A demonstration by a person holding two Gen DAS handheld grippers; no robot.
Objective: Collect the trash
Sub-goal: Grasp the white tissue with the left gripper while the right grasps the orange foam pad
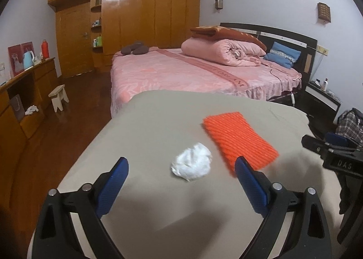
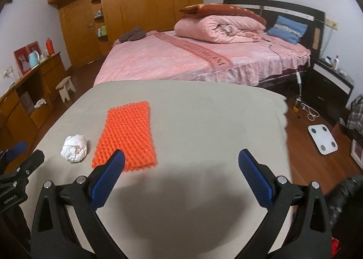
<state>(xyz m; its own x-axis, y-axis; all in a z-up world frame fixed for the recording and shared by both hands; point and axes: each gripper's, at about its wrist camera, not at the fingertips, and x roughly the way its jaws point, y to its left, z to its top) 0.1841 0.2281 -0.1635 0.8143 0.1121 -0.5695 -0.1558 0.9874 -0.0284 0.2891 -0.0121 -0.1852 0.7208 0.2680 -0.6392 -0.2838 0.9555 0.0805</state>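
Nothing is looking collected yet. A crumpled white paper ball (image 1: 191, 163) and a flat orange foam-net sleeve (image 1: 238, 139) are both lying loose on the beige cloth-covered worktop (image 1: 158, 122), the ball just beside the sleeve's near corner and, as far as the views show, not touching it. No bin or bag for the trash is showing in either view, so where the pieces are meant to go cannot be told.

The left gripper (image 1: 181, 169) is hovering with its blue-padded jaws spread wide and empty, the paper ball sitting just ahead, between the two fingers' lines. The right gripper (image 2: 181, 160) is also gaping wide and holding nothing, its left finger overlapping the sleeve's near edge in the right wrist view.

Judging by this, the task is sitting at its very start: both pieces are waiting to be picked up, and the paper ball seems the likely first grab for the left gripper.
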